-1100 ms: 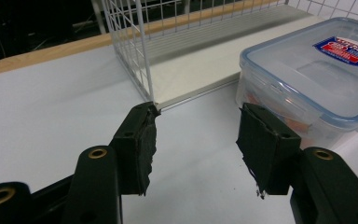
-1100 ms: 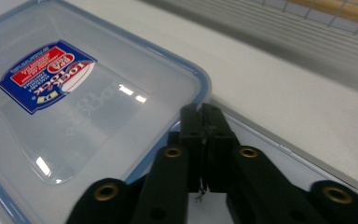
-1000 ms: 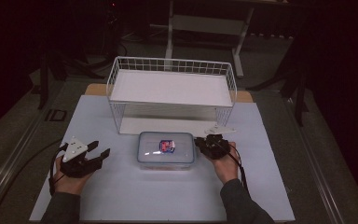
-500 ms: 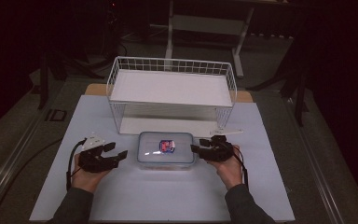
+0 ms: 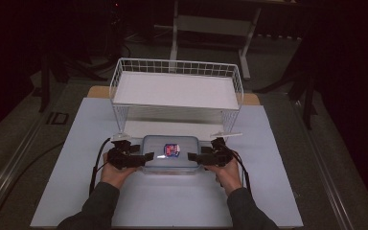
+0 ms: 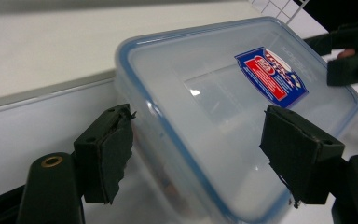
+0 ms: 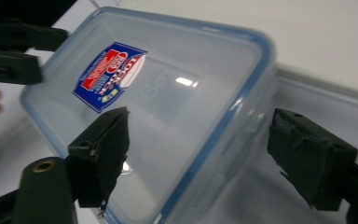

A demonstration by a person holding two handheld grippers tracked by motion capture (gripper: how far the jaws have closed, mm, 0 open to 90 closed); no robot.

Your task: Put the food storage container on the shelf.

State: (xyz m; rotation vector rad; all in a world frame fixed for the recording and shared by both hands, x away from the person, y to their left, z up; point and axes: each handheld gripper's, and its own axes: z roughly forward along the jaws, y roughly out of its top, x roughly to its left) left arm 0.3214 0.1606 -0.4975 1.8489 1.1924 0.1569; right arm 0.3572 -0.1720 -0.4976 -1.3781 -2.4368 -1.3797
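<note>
A clear plastic box (image 5: 172,154) with a blue-rimmed lid and a red and blue label lies flat on the white mat, just in front of the wire rack. My left gripper (image 5: 145,157) is at its left end and my right gripper (image 5: 192,156) at its right end. Both have just been opening. In the left gripper view, the box (image 6: 214,93) has its near end between the spread jaws of the left gripper (image 6: 198,154), pads not pressing. The right gripper view shows the same for the right gripper (image 7: 198,161) around the box (image 7: 177,88).
A white wire rack (image 5: 177,88) with a flat shelf stands behind the box, its legs on the mat (image 5: 172,206). Bare mat lies in front of the box and to both sides. Dark floor and a table frame surround the mat.
My left hand has moved right from the mat's left side up to the box's left end. Both grippers' jaws have spread wider. The box has not moved.
</note>
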